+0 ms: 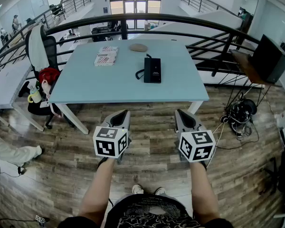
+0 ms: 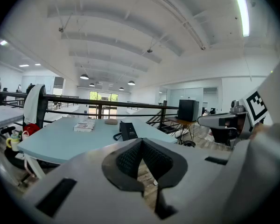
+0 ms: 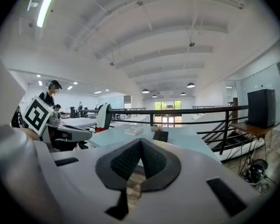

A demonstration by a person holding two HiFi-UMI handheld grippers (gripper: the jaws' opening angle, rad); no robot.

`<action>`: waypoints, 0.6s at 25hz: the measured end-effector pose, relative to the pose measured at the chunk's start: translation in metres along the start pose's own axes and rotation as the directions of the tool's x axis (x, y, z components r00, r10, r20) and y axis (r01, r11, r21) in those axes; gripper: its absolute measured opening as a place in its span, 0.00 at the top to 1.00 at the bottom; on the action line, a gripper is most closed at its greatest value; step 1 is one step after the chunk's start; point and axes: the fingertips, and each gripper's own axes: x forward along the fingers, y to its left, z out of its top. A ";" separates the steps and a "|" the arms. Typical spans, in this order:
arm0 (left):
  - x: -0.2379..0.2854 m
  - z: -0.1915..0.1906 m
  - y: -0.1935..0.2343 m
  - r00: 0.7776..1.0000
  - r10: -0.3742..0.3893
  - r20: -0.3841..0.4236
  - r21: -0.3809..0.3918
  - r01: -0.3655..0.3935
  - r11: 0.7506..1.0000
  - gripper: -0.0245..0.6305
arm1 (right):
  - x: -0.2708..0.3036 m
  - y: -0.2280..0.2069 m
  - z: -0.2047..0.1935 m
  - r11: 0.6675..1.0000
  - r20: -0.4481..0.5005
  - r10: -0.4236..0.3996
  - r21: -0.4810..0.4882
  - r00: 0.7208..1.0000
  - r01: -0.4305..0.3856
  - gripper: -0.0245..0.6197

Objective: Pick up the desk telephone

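Note:
A black desk telephone (image 1: 152, 70) lies on the pale blue table (image 1: 95, 80), right of its middle, with a coiled cord at its left. It shows small in the left gripper view (image 2: 128, 130) and in the right gripper view (image 3: 160, 136). My left gripper (image 1: 122, 114) and right gripper (image 1: 180, 113) hang side by side over the wooden floor, short of the table's near edge. Both are shut with nothing between their jaws. Neither touches the phone.
A stack of printed booklets (image 1: 106, 56) and a flat tan object (image 1: 138, 47) lie at the table's far side. A black railing (image 1: 180, 20) runs behind it. An office chair with a red item (image 1: 47, 75) stands at the left; cables (image 1: 240, 113) lie on the floor at the right.

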 end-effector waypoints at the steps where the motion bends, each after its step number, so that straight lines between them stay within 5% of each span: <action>1: 0.000 -0.001 0.002 1.000 0.003 0.000 0.001 -0.003 1.000 0.95 | 0.002 0.001 -0.001 1.000 0.001 -0.001 0.000 1.000 0.001 0.96; 15: 0.013 0.001 0.033 0.999 -0.033 0.018 -0.011 0.033 0.999 0.95 | 0.032 0.010 -0.003 1.000 -0.007 -0.029 0.011 1.000 0.029 0.96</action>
